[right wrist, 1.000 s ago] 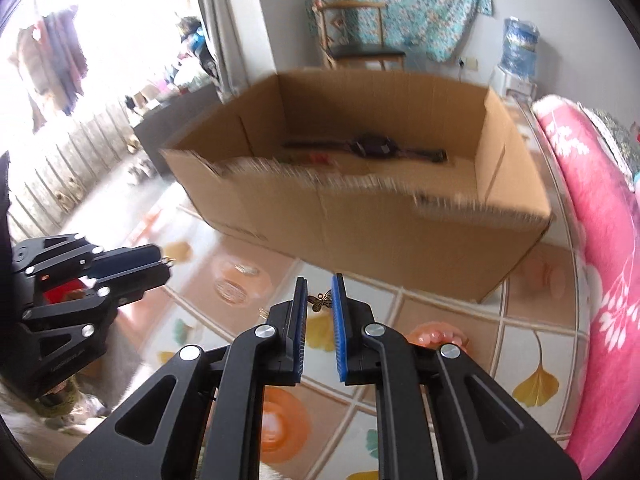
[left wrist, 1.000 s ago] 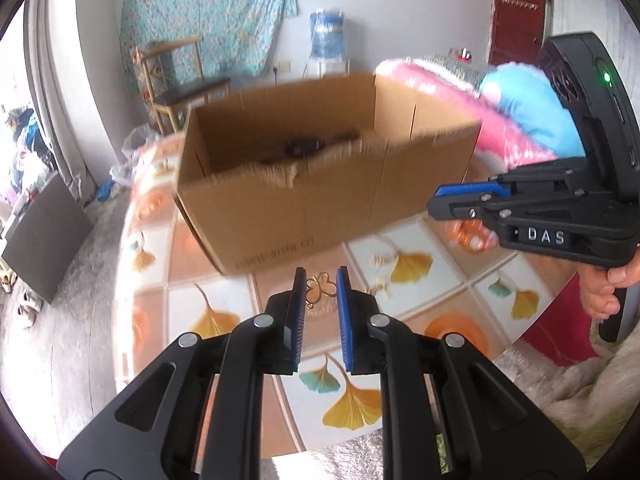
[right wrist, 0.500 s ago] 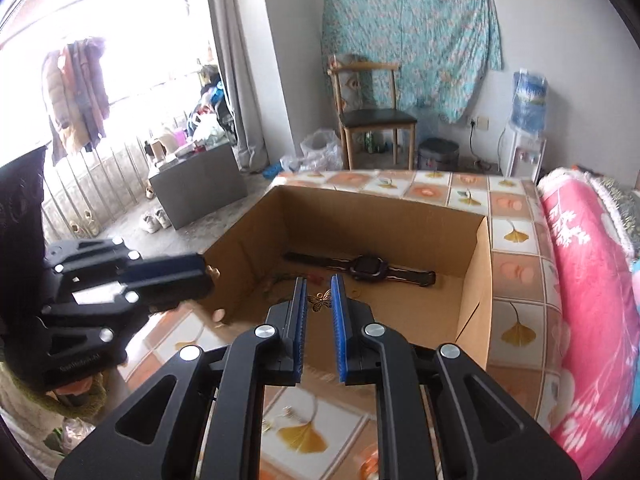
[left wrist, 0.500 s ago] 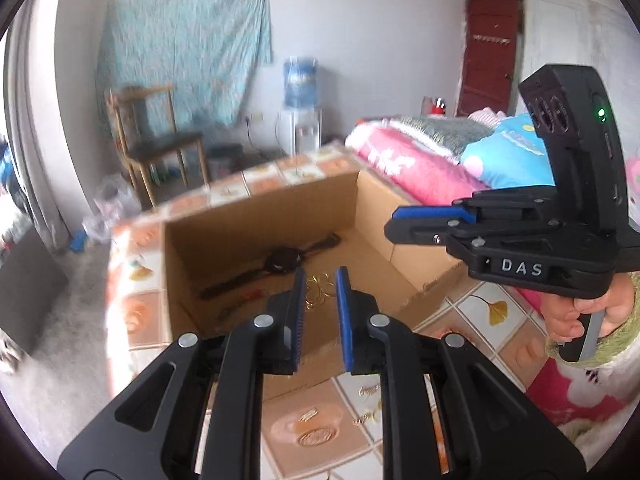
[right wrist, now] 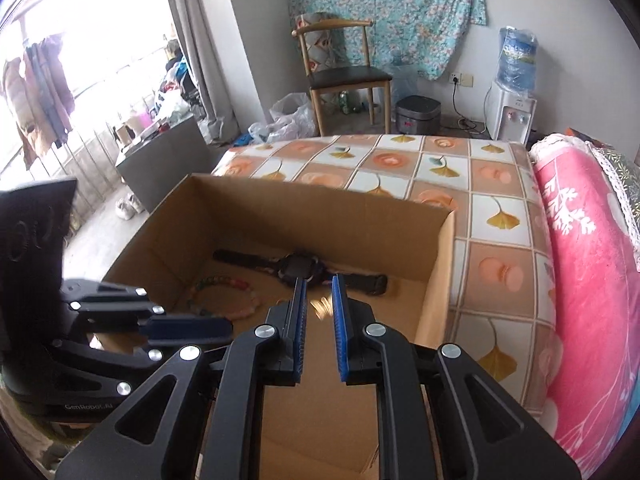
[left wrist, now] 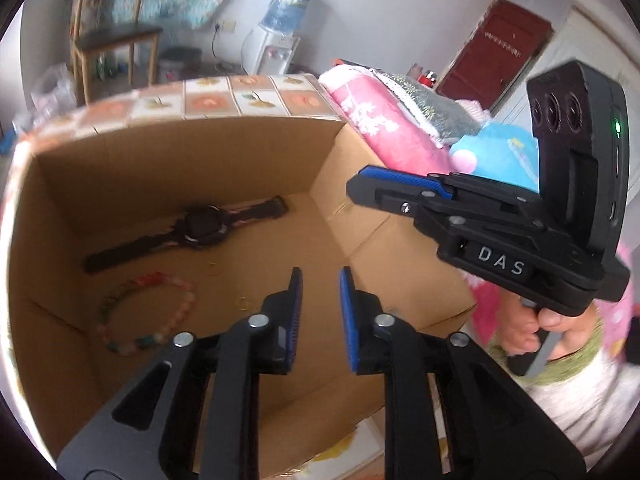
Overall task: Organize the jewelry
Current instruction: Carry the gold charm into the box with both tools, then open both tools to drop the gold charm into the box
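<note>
Ginkgo-leaf and peach tiles pattern the cloth on the surface [right wrist: 500, 216], which carries an open cardboard box [left wrist: 400, 264] in the middle of both views. Behind it, in the upper part of the right wrist view, stand a wooden chair [right wrist: 344, 68], a water dispenser [right wrist: 512, 92] and a floral cloth on the wall [right wrist: 384, 8]; a pink blanket [right wrist: 580, 260] fills the right edge.

On the box floor lies a black wristwatch [left wrist: 196, 228], stretched flat near the far wall. Nearer, toward the lower left of the left wrist view, rests a beaded bracelet [left wrist: 148, 312] of pink and green beads. A small gold ring-shaped piece [left wrist: 242, 302] lies just right of the bracelet.

Over the box interior hangs the left gripper [left wrist: 320, 280], its blue-padded fingers spreading apart with nothing between them. Also over the box, the right gripper [right wrist: 319, 312] has its fingers only a narrow gap apart, with a small blurred gold glint [right wrist: 320, 307] showing in that gap; I cannot tell whether it is pinched. A hand [left wrist: 532, 328] grips that gripper's handle at the right of the left wrist view.
</note>
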Motion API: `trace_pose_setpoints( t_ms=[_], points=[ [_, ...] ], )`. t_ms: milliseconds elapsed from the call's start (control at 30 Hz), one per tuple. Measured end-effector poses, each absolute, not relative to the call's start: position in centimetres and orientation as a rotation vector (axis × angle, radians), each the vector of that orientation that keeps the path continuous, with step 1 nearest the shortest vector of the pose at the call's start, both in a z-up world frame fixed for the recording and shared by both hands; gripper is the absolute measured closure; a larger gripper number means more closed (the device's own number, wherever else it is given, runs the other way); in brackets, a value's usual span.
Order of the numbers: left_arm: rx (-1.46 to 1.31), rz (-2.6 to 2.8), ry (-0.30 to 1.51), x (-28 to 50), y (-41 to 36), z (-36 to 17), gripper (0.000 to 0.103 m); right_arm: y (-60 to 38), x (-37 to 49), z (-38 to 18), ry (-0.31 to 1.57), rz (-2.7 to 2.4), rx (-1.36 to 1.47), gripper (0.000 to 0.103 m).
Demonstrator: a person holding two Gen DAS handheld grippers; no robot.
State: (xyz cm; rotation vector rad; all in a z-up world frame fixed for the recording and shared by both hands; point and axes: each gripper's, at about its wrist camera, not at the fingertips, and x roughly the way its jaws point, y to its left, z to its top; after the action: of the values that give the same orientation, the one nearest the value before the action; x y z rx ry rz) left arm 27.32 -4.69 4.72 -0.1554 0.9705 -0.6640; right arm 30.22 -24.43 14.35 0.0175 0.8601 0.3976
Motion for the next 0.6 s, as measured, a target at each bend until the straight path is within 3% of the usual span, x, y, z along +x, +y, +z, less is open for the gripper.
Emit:
trace_pose_setpoints(
  t_ms=[233,400,533,600],
  points=[
    [-0.19,-0.643,0.941,27.4,-3.6,5.5,0.079,-26.2,29.1,16.1,0.795,0.387,0.056,0.084],
    [-0.183,-0.604,0.888,26.5,-2.3,7.0,0.069,-27.3,28.2,16.9,0.772,0.376,0.082,0.082],
    [-0.148,-0.575,0.847,24.9,-1.4,8.3,0.06,-27.8,26.3,17.8,0.739,0.379,0.118,0.066],
    [-0.125,-0.557,0.818,23.6,-0.9,9.1,0.048,-27.8,25.3,18.1,0.728,0.385,0.131,0.062]
  ],
)
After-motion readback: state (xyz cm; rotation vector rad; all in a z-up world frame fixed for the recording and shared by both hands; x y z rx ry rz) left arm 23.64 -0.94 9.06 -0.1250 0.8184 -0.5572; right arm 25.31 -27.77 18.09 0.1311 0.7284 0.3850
